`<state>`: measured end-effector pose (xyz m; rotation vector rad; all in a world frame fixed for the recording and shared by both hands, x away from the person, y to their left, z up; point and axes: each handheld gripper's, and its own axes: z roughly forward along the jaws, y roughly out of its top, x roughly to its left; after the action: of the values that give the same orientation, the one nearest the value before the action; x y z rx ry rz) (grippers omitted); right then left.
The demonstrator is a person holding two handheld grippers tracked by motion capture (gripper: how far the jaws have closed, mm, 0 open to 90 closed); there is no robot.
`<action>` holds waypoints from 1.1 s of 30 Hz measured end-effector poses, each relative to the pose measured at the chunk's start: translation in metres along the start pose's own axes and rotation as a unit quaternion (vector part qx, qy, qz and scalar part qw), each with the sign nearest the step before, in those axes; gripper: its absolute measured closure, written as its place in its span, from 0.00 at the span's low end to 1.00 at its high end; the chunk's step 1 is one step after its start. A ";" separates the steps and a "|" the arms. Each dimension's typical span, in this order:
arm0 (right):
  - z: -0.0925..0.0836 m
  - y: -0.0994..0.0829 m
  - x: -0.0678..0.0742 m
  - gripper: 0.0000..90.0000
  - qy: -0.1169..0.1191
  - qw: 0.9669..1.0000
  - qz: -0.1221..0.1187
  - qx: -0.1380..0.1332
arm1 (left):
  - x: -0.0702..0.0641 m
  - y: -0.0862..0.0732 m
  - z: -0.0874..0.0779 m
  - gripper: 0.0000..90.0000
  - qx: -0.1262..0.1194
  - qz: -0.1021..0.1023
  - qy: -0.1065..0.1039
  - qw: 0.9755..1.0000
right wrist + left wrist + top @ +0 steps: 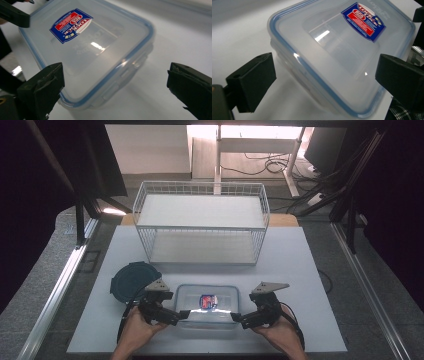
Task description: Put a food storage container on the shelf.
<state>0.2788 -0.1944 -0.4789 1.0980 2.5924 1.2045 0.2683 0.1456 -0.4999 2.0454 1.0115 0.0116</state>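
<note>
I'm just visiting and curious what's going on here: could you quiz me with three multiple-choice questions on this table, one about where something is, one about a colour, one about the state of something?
1. Where does the dark round lid lie?
A. Left of the clear box
B. Inside the wire rack
C. On the floor

2. What colour is the seal around the clear box lid?
A. Green
B. Blue
C. Yellow

3. How do the left gripper jaws stand?
A. Shut on the box
B. Shut on nothing
C. Open

Answers: 1 A, it lies beside the box; 2 B, blue rim; 3 C, jaws stand apart.
</note>
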 end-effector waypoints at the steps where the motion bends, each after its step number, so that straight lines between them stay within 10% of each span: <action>1: 0.003 0.001 -0.001 0.02 0.010 1.000 0.006 0.006 | 0.002 0.000 0.003 0.03 0.004 -0.004 -0.008 1.000; 12: 0.030 0.003 -0.013 0.04 0.102 0.990 0.086 0.048 | 0.021 -0.012 0.018 0.00 0.022 -0.093 -0.113 0.989; 23: 0.003 -0.009 -0.018 0.43 0.125 0.982 0.143 0.025 | 0.017 -0.020 -0.014 0.39 0.000 -0.098 -0.115 0.988; 33: -0.015 -0.019 -0.002 0.54 0.106 0.985 0.136 -0.008 | 0.011 -0.032 -0.026 0.57 -0.037 -0.101 -0.123 0.987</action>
<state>0.2635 -0.2135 -0.4822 1.4317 2.6402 1.4710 0.2457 0.1808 -0.5088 1.8158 1.0408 -0.2973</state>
